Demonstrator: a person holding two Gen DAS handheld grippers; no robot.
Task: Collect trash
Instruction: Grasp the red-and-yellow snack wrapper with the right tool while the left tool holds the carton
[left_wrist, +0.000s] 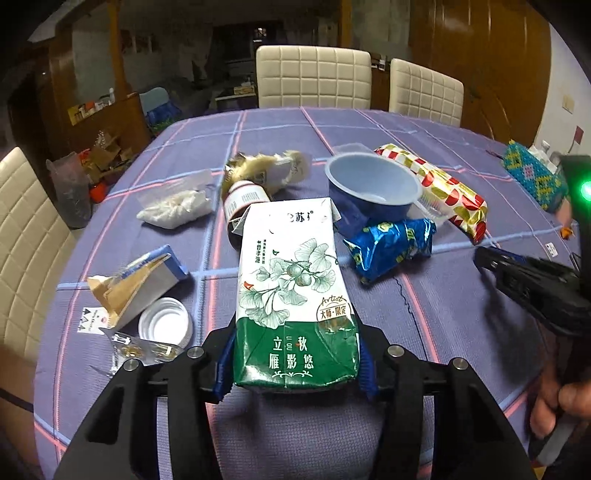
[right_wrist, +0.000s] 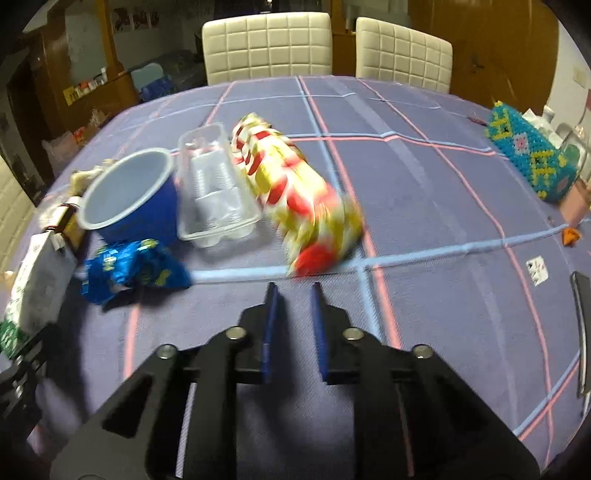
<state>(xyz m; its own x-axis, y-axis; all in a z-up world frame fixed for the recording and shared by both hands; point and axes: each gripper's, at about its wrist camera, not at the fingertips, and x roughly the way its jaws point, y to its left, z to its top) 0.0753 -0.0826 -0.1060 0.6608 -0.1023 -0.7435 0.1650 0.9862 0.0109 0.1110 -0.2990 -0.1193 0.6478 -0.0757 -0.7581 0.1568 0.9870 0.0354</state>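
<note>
Milk carton (left_wrist: 295, 295) in left hand-held gripper (left_wrist: 295, 369)

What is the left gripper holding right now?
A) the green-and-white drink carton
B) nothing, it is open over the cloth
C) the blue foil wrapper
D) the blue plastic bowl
A: in the left wrist view the left gripper has its blue-padded fingers pressed against both sides of the green-and-white drink carton, while the blue foil wrapper and blue plastic bowl lie on the tablecloth beyond it.
</note>
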